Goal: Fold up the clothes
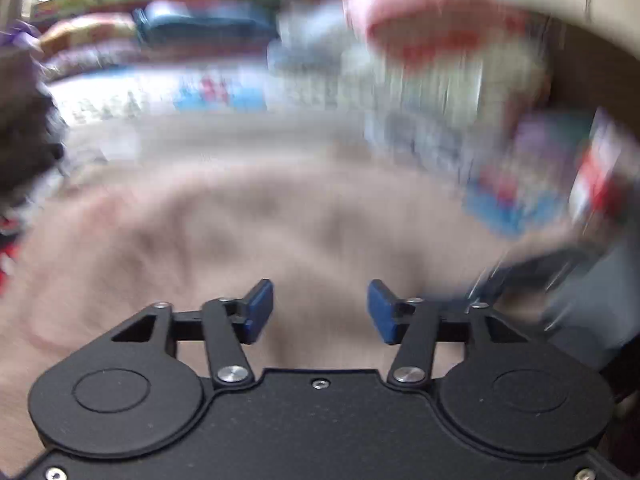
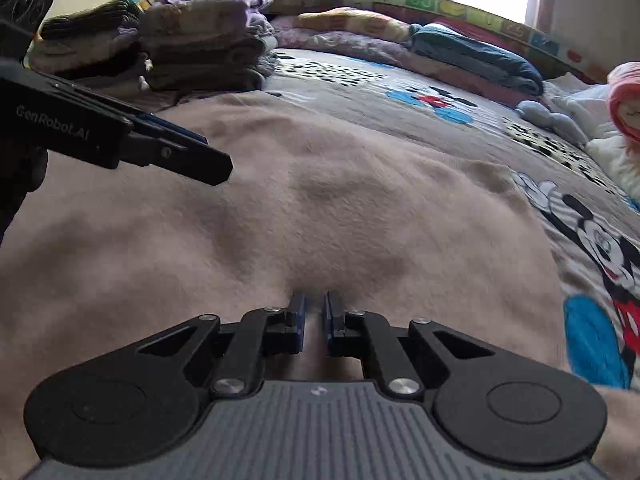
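A fuzzy beige-pink garment lies spread over the bed; it also fills the blurred left wrist view. My right gripper is low at the garment's near edge, its blue pads nearly together with a strip of the cloth between them. My left gripper is open and empty above the garment; in the right wrist view it hovers at the left, seen from the side.
A Mickey Mouse bedsheet covers the bed. Stacks of folded clothes stand at the back left. Pillows and bedding lie along the far edge under a window. Plush toys sit at the right.
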